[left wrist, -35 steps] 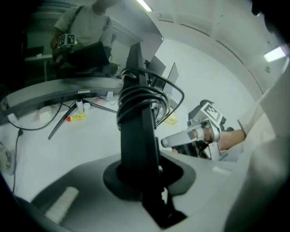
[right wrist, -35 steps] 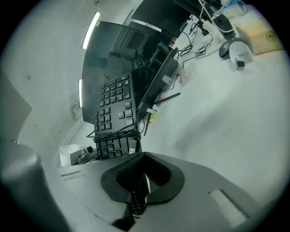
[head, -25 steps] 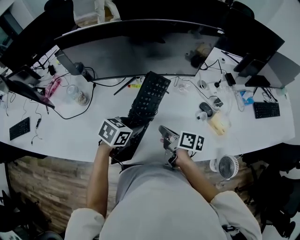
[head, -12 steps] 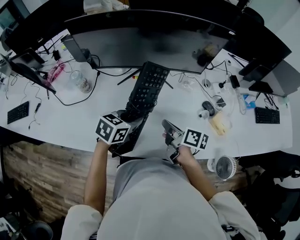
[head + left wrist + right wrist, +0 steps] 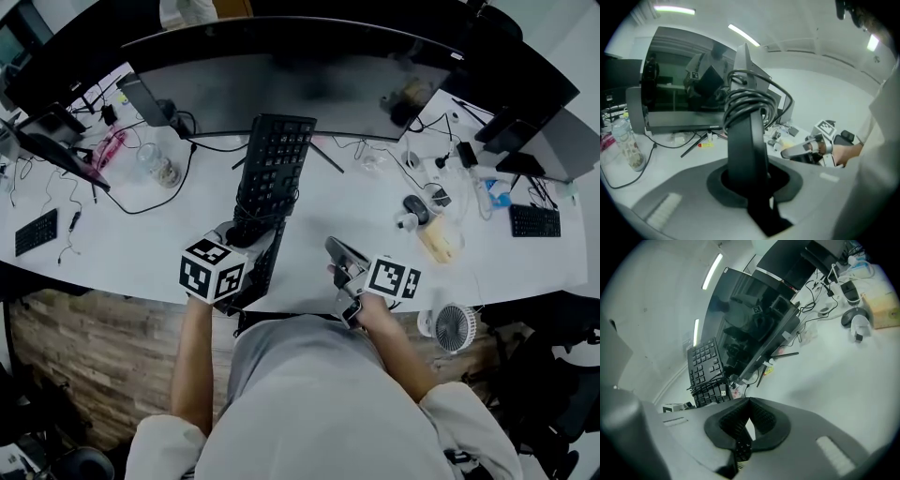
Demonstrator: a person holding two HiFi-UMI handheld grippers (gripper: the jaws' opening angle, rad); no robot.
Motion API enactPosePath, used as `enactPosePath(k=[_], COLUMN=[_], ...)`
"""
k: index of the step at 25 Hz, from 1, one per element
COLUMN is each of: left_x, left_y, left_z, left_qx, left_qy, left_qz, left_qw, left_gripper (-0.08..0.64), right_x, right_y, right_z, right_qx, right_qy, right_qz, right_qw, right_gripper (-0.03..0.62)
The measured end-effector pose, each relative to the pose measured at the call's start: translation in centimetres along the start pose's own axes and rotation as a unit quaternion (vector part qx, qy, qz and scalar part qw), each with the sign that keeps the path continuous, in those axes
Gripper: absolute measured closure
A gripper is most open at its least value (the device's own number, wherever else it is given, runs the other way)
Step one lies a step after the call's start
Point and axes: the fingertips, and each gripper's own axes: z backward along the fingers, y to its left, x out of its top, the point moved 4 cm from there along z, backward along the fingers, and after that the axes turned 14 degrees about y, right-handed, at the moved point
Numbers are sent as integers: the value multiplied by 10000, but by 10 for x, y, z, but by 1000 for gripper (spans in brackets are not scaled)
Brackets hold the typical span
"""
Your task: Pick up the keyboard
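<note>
Keyboard (image 5: 275, 155) straighter now — open desk (image 5: 328, 214) rightward

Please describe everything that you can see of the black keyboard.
The black plastic keyboard is long and flat, with rows of dark keys. Its black cable is coiled around its near end. The left claw is shut on that end, holding it tilted, far end toward the curved dark monitor.

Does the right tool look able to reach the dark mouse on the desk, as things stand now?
Probably yes. The right tool is shut and empty, and only bare desk seems to lie between it and the mouse.
</note>
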Motion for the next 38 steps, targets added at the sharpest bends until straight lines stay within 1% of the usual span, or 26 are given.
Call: enactPosePath(k=[5, 8, 11, 14, 16, 19, 21, 23, 25, 29, 35, 38], left_x=[0, 1, 2, 3, 3, 2, 0, -1, -2, -4, -7, -10], left_y=[-1, -3, -4, -5, -5, -7, -7, -6, -6, -10, -18, -19], left_z=[9, 18, 27, 37, 44, 56, 62, 69, 75, 87, 94, 96], left_qx=[188, 236, 261, 286, 218, 20, -25, 74, 226, 406, 435, 470], left_qy=[-223, -419, -620, -834, -1021, -1345, -1542, -1712, -1855, -2040, -2191, -2259], left_qz=[54, -27, -105, -118, -73, 103, 210, 217, 146, 85, 325, 441], left_qw=[9996, 9988, 9977, 9960, 9945, 9909, 9878, 9850, 9823, 9781, 9742, 9720], left_gripper=[560, 560, 560, 560, 560, 560, 560, 560, 560, 560, 560, 560], right_x=[1, 1, 1, 2, 3, 1, 1, 2, 3, 5, 10, 12], right_y=[2, 8, 19, 30, 35, 37, 40, 43, 46, 48, 55, 58], right_z=[5, 5, 4, 3, 2, 3, 5, 6, 7, 11, 20, 25], right_qx=[-32, 43, 103, 329, 438, 306, 244, 161, 130, 15, -253, -319], right_qy=[-58, -85, -101, -150, -170, -170, -172, -161, -148, -123, -104, -130], right_qz=[38, 19, 117, 126, 142, 138, 255, 426, 519, 745, 1340, 1555], right_qw=[10000, 10000, 9998, 9993, 9988, 9993, 9992, 9988, 9985, 9971, 9906, 9872], right_gripper=[591, 591, 591, 591, 591, 591, 591, 591, 591, 591, 591, 591])
